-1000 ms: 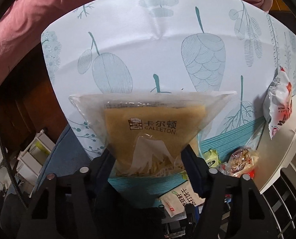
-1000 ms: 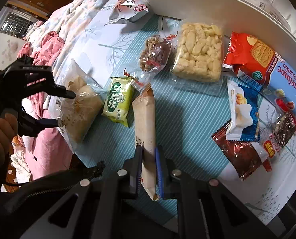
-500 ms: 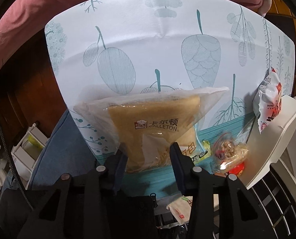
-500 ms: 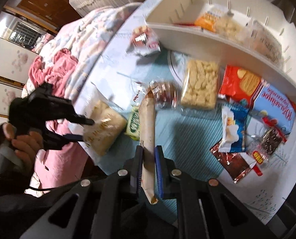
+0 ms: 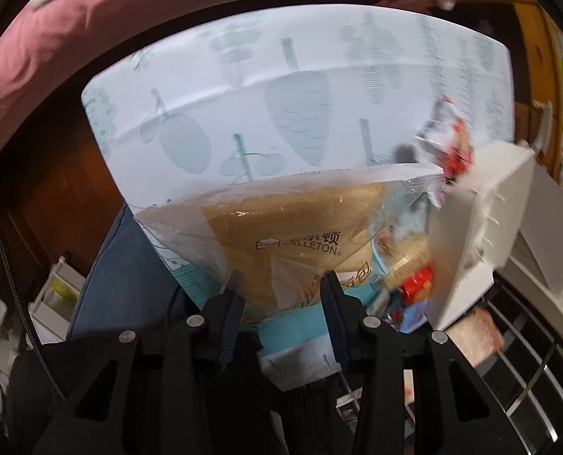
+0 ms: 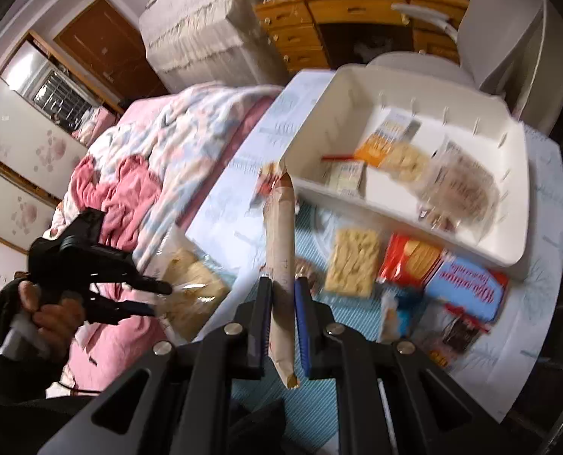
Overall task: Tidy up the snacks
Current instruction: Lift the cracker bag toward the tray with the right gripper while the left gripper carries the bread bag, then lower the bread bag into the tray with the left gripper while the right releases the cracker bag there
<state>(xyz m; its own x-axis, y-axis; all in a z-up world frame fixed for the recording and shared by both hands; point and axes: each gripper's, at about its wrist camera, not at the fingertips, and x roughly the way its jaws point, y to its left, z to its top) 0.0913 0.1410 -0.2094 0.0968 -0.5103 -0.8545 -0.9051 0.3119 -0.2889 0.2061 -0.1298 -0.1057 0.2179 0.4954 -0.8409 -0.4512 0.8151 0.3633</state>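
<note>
The left gripper (image 5: 279,295) clamps the lower end of a clear bread bag (image 5: 281,235) printed CALLETON; its jaws have just been closing, the bag pinched between them and hanging above the leaf-patterned tablecloth (image 5: 243,94). In the right wrist view the same gripper (image 6: 156,295) shows at the left in a person's hand (image 6: 50,311), with the bag (image 6: 190,284) out beyond the table's near corner, over a pink quilt (image 6: 130,197). The right gripper (image 6: 283,303) is closed tight on a long, narrow tan packet (image 6: 279,265), which stands up along the fingers and is lifted clear of the cloth, its far tip near the corner of a white storage bin (image 6: 395,212). Several snacks already lie in the bin. On the striped part of the cloth just in front of the bin rest a clear pack of pale biscuits (image 6: 351,261), a red packet (image 6: 410,261) beside it and a blue box (image 6: 467,290) further right, with smaller wrappers blurred nearby.
</note>
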